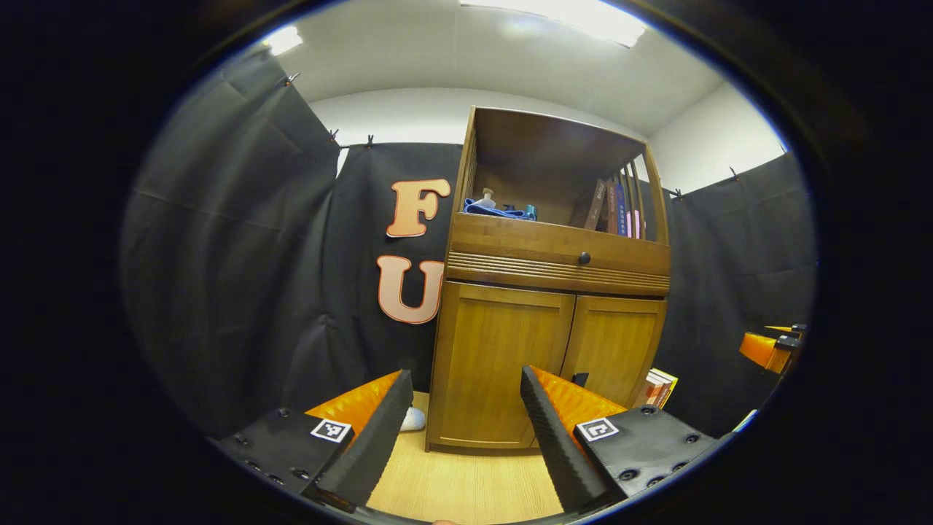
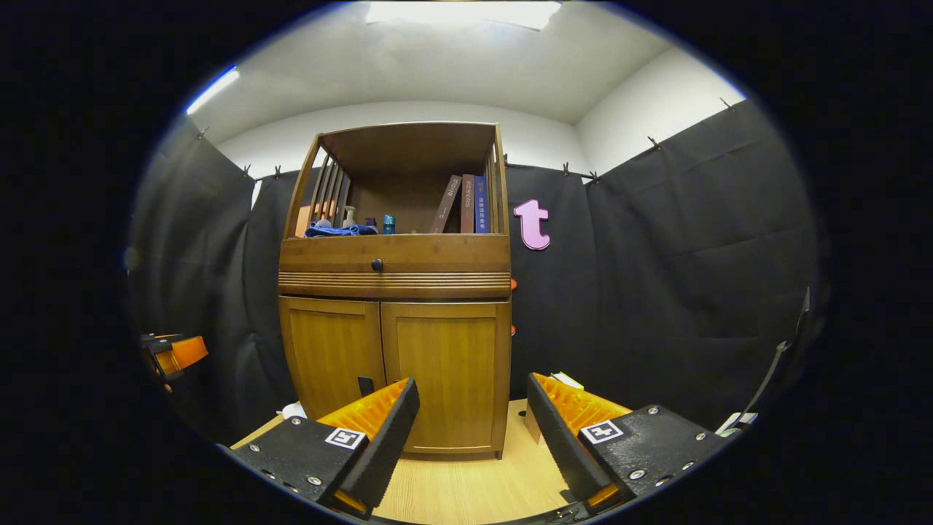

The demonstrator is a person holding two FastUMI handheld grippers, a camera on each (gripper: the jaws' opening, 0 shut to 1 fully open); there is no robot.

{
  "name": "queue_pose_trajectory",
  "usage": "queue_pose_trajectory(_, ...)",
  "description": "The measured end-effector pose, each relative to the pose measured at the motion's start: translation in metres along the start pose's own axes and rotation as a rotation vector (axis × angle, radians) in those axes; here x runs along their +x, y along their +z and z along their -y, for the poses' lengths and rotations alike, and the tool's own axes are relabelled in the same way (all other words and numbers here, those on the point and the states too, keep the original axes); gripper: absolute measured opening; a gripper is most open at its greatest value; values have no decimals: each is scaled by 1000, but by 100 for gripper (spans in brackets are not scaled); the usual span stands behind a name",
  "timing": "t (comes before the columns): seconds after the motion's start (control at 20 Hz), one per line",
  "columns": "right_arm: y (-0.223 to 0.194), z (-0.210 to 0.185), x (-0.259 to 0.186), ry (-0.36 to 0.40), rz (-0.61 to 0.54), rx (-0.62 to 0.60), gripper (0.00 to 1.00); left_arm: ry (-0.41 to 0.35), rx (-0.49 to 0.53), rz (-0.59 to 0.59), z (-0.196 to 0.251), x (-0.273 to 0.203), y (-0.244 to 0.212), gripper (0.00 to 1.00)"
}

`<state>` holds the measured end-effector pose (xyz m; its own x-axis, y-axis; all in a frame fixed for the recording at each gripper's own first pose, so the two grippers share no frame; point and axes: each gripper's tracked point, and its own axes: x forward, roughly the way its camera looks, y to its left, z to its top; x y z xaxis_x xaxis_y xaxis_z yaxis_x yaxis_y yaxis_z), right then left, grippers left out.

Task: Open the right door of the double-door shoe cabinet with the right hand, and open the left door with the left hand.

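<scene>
Shoe cabinet (image 1: 543, 321) sits centre frame in the left gripper view, centre-left in the right gripper view, both doors closed. Left door (image 1: 496, 364) and right door (image 2: 446, 375) flush with the front. Left gripper (image 1: 463, 430) at bottom of its view, fingers spread wide, holding nothing, well short of the doors. Right gripper (image 2: 474, 437) same: wide apart, empty. Drawer knob (image 2: 377, 265) above the doors; books (image 2: 466, 204) on the open shelf.

books (image 2: 466, 204) and a blue cloth (image 2: 332, 230) on the open shelf above.
</scene>
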<state>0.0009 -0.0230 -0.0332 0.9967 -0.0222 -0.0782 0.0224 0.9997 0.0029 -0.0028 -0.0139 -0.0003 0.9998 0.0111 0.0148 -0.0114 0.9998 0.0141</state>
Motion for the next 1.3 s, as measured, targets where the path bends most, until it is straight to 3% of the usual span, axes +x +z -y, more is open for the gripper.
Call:
queue_pose_trajectory(0.25, -34, -18, 24, 37, -40, -5, 92, 13, 1, 0, -4, -1, -3, 99)
queue_pose_trajectory(0.4, -64, -39, 47, 85, -75, 4, 92, 25, 1, 2, -9, 0, -2, 94)
queue_pose_trajectory(0.9, -155, -112, 137, 198, -180, 42, 92, 110, 10, 2, -48, -4, -3, 97)
queue_pose_trajectory(1.1, -195, -132, 186, 212, -233, 56, 90, 148, 21, -4, -64, -7, -8, 99)
queue_pose_trajectory(1.3, -226, -137, 230, 192, -272, 62, 84, 171, 24, 3, -73, -7, -6, 94)
